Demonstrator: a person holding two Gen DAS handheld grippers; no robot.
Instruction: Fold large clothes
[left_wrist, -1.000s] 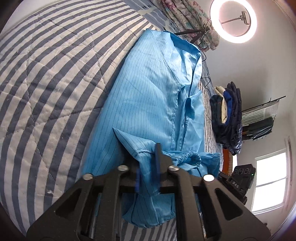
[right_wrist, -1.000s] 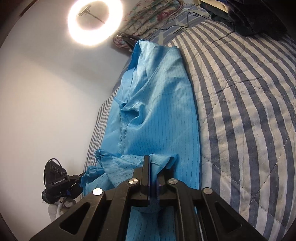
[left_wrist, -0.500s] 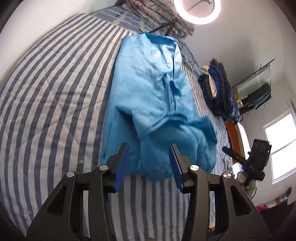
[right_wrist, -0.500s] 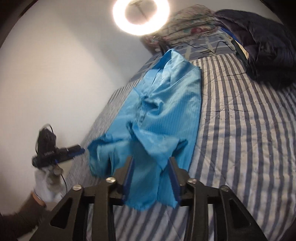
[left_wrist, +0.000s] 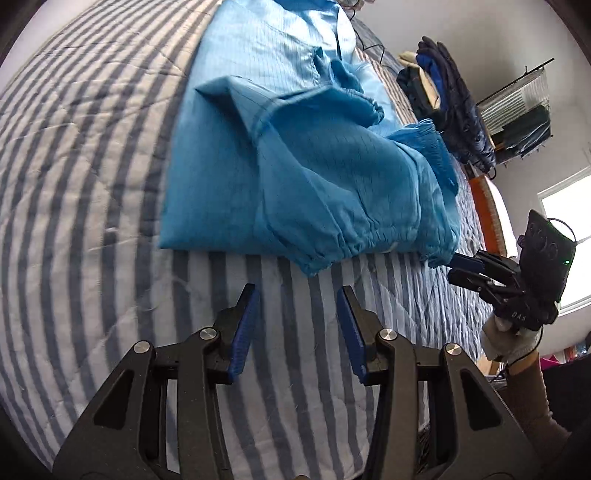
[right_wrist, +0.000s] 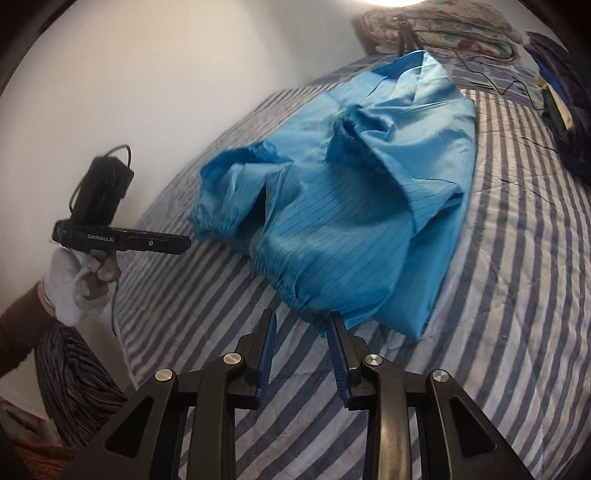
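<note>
Blue garment (left_wrist: 295, 166), pinstriped, partly folded, gathered hem nearest the cameras; lying on striped bed quilt (left_wrist: 92, 184). Left tongs (left_wrist: 295, 291) spread wide, empty, just short of hem. Right tongs (right_wrist: 301, 317) likewise wide, empty, one blue pad (right_wrist: 334, 332) at hem edge.

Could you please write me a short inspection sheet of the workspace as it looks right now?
Surface: striped quilt on a bed, wrinkled.
Job's things: blue garment lying partly folded, its gathered hem nearest the tongs.
Clutter: dark clothes pile at the quilt's far side; floral bedding beyond the garment.
Grippers: left tongs open, empty, above the quilt short of the hem; right tongs open, empty, one fingertip overlapping the hem in the image.
Cables: black cable across the quilt near the clothes pile.
Surroundings: white wall; window.
</note>
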